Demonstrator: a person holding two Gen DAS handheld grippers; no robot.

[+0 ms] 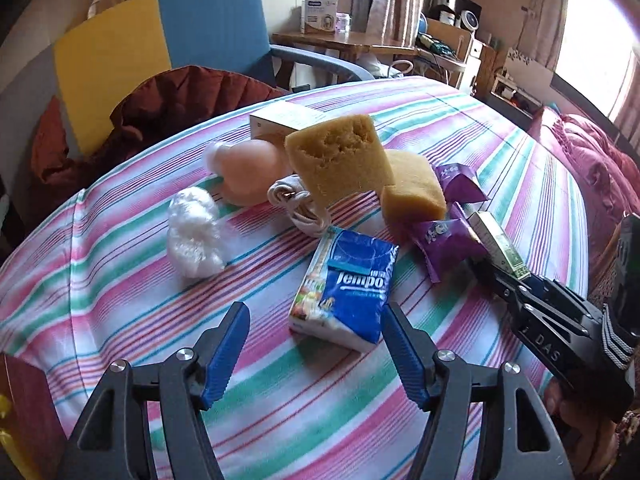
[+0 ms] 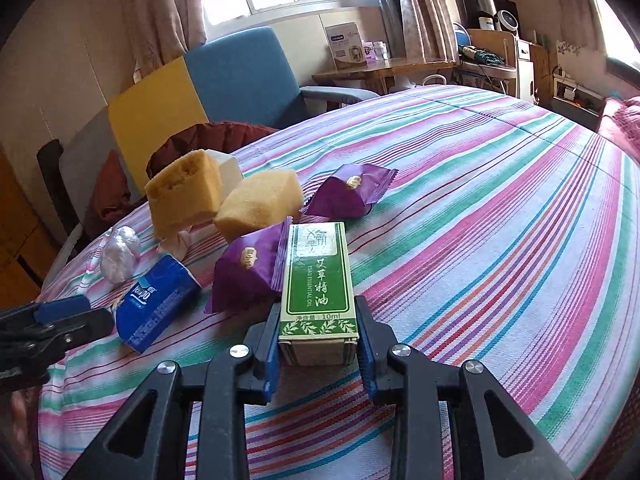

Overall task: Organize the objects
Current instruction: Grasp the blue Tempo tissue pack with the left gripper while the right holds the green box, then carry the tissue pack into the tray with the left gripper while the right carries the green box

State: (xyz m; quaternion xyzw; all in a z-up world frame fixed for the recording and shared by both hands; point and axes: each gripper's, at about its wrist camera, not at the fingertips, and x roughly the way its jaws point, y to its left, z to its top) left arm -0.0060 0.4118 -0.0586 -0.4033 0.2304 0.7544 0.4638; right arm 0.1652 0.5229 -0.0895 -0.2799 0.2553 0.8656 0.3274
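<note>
Right gripper (image 2: 318, 344) was clamped on the green essential-oil box (image 2: 316, 280). Left gripper (image 1: 316, 344) stood wide and empty, just short of the blue tissue pack (image 1: 344, 288). Sponges (image 1: 340, 160), purple sachets (image 1: 440, 244), cable (image 1: 296, 204) lay clustered mid-bed, unsorted; most remained.

L wrist cam sits low and close over the striped bedspread (image 1: 120, 280), looking down past its own fingers at the Tempo tissue pack (image 1: 344, 292), with the blue/yellow chair (image 1: 168, 44) beyond. R wrist cam looks from right of that pack, same heading twd chair. Both views share pack, sponges (image 2: 184, 196), purple packets (image 2: 248, 268).
</note>
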